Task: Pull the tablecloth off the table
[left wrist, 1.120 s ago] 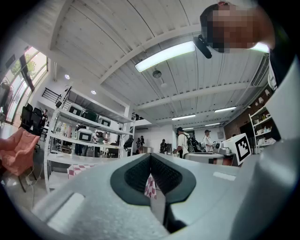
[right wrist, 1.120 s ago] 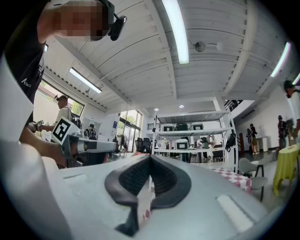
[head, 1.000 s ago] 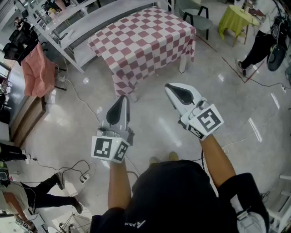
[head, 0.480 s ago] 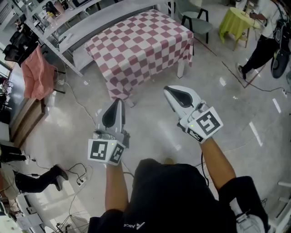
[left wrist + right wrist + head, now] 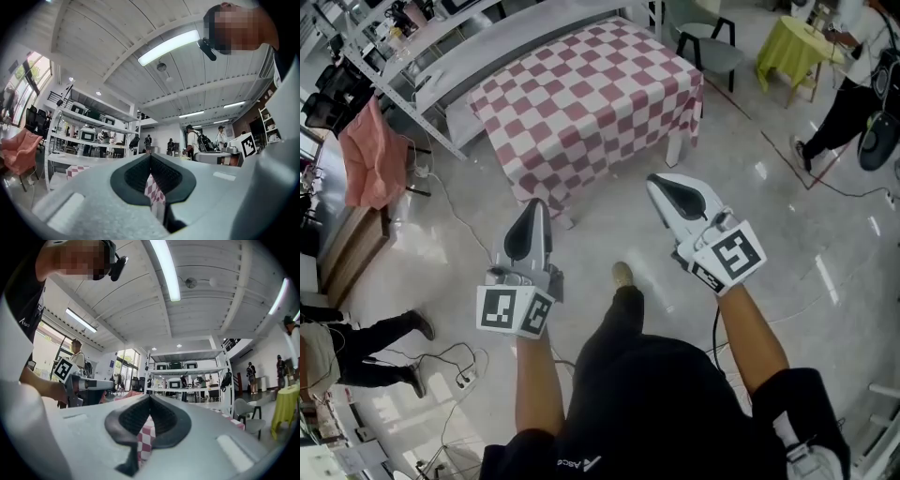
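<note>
Judgement: reckoned tablecloth (image 5: 581, 94) soft, light, limp, best pinched at its near hanging hem; saw left claw (image 5: 534, 208) and right claw (image 5: 656, 184) closed, empty.

Open floor (image 5: 605, 239) before the table (image 5: 675, 150); rack (image 5: 398, 94) seemingly close behind.

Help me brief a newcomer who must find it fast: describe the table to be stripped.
Look to the long white rack at the room's far side; the table stands just in front of it, beside a grey chair. It alone wears a red-and-white checked cloth; the small cloth further right is plain yellow-green.
</note>
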Demonstrator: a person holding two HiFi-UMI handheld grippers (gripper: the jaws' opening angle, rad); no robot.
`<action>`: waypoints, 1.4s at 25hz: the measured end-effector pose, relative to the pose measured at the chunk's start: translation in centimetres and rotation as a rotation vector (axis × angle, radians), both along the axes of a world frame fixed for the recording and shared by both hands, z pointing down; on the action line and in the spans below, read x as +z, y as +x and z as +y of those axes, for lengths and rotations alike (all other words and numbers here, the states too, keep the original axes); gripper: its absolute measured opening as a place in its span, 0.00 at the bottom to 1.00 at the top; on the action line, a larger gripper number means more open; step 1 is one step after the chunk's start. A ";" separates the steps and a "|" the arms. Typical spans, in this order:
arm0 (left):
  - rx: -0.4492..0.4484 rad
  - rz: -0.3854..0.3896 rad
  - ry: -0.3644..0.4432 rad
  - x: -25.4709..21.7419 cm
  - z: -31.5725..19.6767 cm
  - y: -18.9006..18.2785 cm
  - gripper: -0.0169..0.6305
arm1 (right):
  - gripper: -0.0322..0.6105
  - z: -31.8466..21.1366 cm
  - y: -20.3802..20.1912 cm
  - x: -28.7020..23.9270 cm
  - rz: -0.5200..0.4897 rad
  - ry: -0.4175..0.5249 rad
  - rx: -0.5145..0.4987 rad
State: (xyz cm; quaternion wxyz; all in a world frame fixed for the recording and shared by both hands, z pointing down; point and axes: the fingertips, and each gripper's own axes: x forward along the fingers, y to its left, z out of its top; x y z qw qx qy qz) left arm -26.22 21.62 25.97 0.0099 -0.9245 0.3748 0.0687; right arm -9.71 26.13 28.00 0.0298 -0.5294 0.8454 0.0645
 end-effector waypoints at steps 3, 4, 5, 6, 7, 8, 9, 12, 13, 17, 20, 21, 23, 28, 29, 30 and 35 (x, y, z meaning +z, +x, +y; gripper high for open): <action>-0.011 0.013 -0.004 0.8 -4.2 0.9 0.04 | 0.05 -3.9 1.2 0.6 0.017 0.000 0.009; -0.020 0.015 -0.005 1.1 -6.2 1.3 0.04 | 0.05 -5.7 1.8 0.7 0.021 0.000 0.011; -0.030 0.016 -0.006 1.1 -8.5 1.9 0.04 | 0.05 -8.0 2.5 0.7 0.025 -0.002 0.011; -0.041 0.016 -0.008 0.9 -11.2 2.6 0.04 | 0.05 -10.6 3.3 0.5 0.030 -0.007 0.011; -0.049 0.016 -0.014 0.6 -14.1 3.5 0.04 | 0.05 -13.3 4.3 0.1 0.036 -0.016 0.011; -0.055 0.018 -0.022 0.4 -16.8 4.4 0.04 | 0.05 -16.0 5.4 -0.3 0.043 -0.028 0.013; -0.059 0.019 -0.031 0.3 -19.2 5.2 0.04 | 0.05 -18.4 6.4 -0.6 0.049 -0.038 0.016; -0.064 0.015 -0.038 0.8 -25.4 6.9 0.04 | 0.05 -24.7 8.6 -0.5 0.057 -0.052 0.035; -0.065 0.012 -0.039 1.1 -27.1 7.2 0.04 | 0.05 -26.5 9.1 -0.3 0.057 -0.054 0.040; -0.078 0.003 -0.053 2.1 -32.9 8.0 0.04 | 0.05 -32.3 10.4 0.5 0.060 -0.066 0.046; -0.082 -0.009 -0.065 2.8 -36.1 8.4 0.04 | 0.05 -35.6 11.1 1.1 0.070 -0.078 0.044; -0.084 -0.012 -0.067 3.1 -37.1 8.6 0.04 | 0.05 -36.7 11.4 1.3 0.071 -0.082 0.045; -0.091 -0.025 -0.074 3.7 -39.0 9.1 0.04 | 0.05 -39.0 12.1 1.7 0.071 -0.092 0.049; -0.138 -0.055 -0.103 5.4 -43.5 10.7 0.04 | 0.05 -44.9 14.7 4.1 0.063 -0.132 0.056; -0.155 -0.060 -0.112 5.7 -44.5 10.9 0.04 | 0.05 -46.2 15.2 4.5 0.062 -0.141 0.054; -0.174 -0.065 -0.122 6.1 -45.4 11.0 0.04 | 0.05 -47.5 15.6 5.0 0.063 -0.150 0.050; -0.275 -0.080 -0.179 8.0 -50.9 12.7 0.05 | 0.05 -54.6 18.3 7.0 0.105 -0.183 -0.002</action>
